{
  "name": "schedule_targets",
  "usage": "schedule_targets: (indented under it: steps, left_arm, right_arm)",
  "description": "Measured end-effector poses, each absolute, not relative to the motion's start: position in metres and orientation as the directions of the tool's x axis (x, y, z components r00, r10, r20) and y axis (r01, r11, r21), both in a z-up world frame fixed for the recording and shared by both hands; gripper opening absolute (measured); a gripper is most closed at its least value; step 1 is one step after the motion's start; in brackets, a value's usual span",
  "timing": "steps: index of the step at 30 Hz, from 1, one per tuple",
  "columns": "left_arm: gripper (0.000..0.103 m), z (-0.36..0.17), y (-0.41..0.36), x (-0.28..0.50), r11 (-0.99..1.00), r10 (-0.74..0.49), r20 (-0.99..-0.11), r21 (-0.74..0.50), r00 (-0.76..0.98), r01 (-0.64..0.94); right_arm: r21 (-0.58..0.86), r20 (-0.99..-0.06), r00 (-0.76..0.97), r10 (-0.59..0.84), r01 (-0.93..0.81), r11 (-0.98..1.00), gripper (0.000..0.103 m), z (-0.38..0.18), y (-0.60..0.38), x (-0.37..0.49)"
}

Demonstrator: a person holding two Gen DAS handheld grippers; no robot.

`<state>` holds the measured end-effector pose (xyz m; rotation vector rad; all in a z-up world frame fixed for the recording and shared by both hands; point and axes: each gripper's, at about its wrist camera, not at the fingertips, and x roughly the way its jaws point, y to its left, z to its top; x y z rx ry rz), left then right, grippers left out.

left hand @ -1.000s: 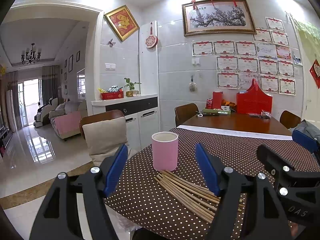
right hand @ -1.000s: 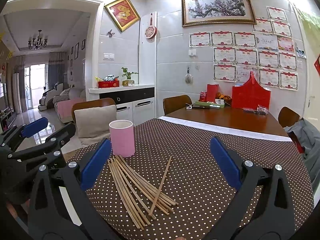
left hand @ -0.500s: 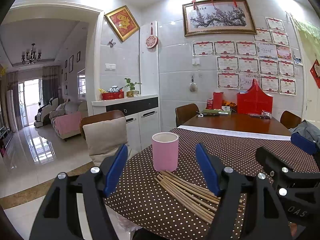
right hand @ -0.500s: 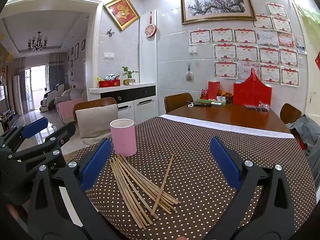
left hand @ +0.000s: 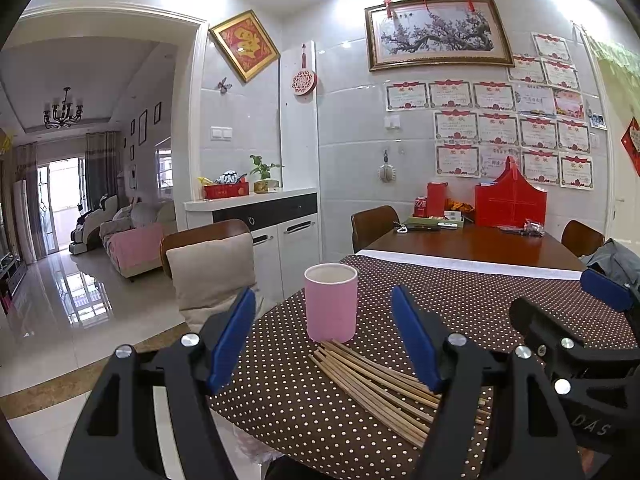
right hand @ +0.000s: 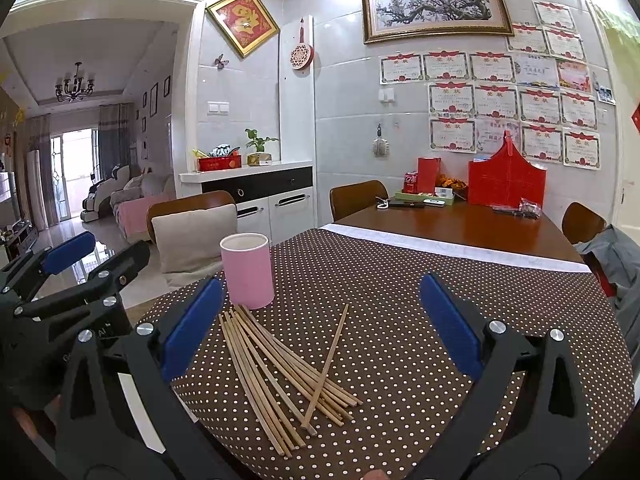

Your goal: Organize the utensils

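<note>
Nothing was judged to be done yet: all the chopsticks (right hand: 280,376) were lying in a loose fan on the dotted desk (right hand: 400,320), one crossed over the others, and the pink cup (right hand: 247,270) appeared to hold none. Both the left tool (left hand: 324,340) and the right tool (right hand: 320,328) were held wide open and empty. The chopsticks were seen just ahead of the right tool, between its jaws; the cup stood just behind them.
</note>
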<state>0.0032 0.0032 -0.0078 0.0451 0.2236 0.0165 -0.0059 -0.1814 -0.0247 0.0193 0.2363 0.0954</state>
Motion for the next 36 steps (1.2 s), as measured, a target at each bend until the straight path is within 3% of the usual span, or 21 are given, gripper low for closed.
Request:
schedule_targets:
  steps: [8,15,18,26,29,31,32,34,36]
  left_arm:
    - [0.069,-0.012,-0.003,0.009,0.998,0.029,-0.246,0.055,0.969,-0.016]
    - [0.069,-0.020,-0.009,0.017,0.997,0.019,-0.286,0.073,0.958,0.002]
    - [0.069,-0.025,-0.007,0.031,0.997,-0.045,-0.378,0.034,0.925,0.062]
    - [0.069,-0.065,0.005,0.098,0.988,-0.151,-0.671,-0.089,0.726,0.124]
    - [0.069,-0.083,0.008,0.117,0.988,-0.152,-0.729,-0.111,0.667,0.104]
    - [0.069,-0.094,0.010,0.130,0.987,-0.162,-0.764,-0.132,0.625,0.095]
    - [0.067,-0.099,0.013,0.135,0.983,-0.179,-0.777,-0.158,0.603,0.089]
    - [0.049,-0.110,0.017,0.151,0.977,-0.204,-0.814,-0.202,0.544,0.065]
    - [0.048,-0.118,0.020,0.161,0.972,-0.220,-0.827,-0.229,0.518,0.047]
  right_arm:
    - [-0.006,-0.236,0.970,0.055,-0.058,0.998,0.097,-0.028,-0.182,-0.005]
    - [-0.003,-0.294,0.954,0.060,-0.064,0.998,0.097,-0.034,-0.185,0.004]
    - [0.006,-0.331,0.940,0.084,-0.087,0.996,0.097,-0.038,-0.189,0.013]
    - [0.038,-0.536,0.839,0.091,-0.083,0.996,0.097,-0.062,-0.221,0.065]
    - [0.056,-0.614,0.782,0.106,-0.090,0.994,0.096,-0.077,-0.227,0.088]
    - [0.082,-0.655,0.744,0.134,-0.106,0.991,0.091,-0.084,-0.228,0.101]
    - [0.095,-0.670,0.728,0.148,-0.114,0.989,0.086,-0.087,-0.227,0.107]
    - [0.123,-0.706,0.686,0.176,-0.126,0.984,0.081,-0.094,-0.227,0.123]
    - [0.141,-0.733,0.650,0.200,-0.142,0.980,0.077,-0.098,-0.224,0.136]
